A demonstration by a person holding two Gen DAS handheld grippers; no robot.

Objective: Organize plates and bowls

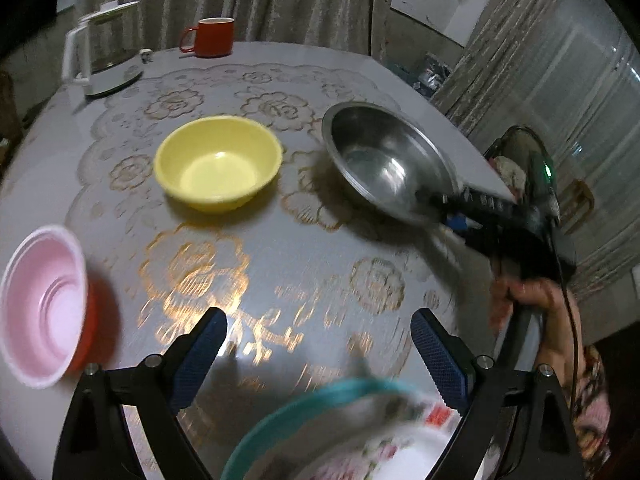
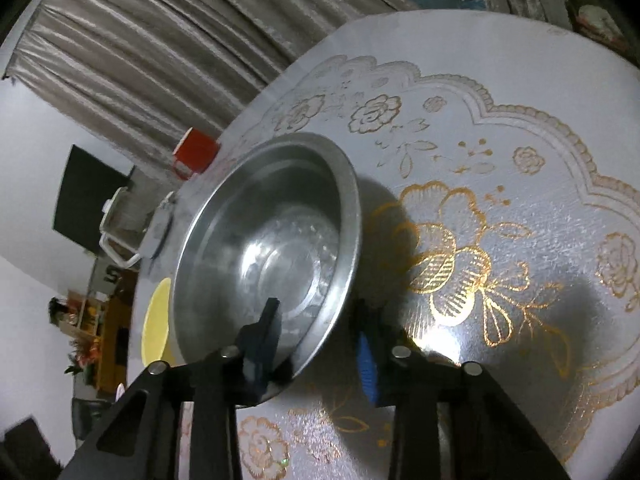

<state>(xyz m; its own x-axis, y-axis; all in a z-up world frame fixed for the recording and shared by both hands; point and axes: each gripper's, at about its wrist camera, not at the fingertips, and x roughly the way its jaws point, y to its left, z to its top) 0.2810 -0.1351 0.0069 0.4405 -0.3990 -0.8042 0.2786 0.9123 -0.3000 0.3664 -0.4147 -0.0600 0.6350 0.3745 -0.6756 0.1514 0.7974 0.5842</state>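
Right wrist: claw [image 2: 316, 340] astride steel bowl [image 2: 264, 240] rim, tilted.

a round table [image 1: 280, 248] under a gold-flowered cloth [image 1: 192, 272]; a kettle [image 1: 104, 52] and a red mug [image 1: 210, 36] at the far edge; a yellow bowl [image 1: 218, 164] near the middle; a pink bowl [image 1: 42, 308] at the left edge; a teal-rimmed plate [image 1: 320, 436] at the near edge

Yellow bowl [image 1: 218, 164], pink bowl [image 1: 42, 306], red mug [image 1: 212, 37], gold-flowered tablecloth [image 1: 280, 264].
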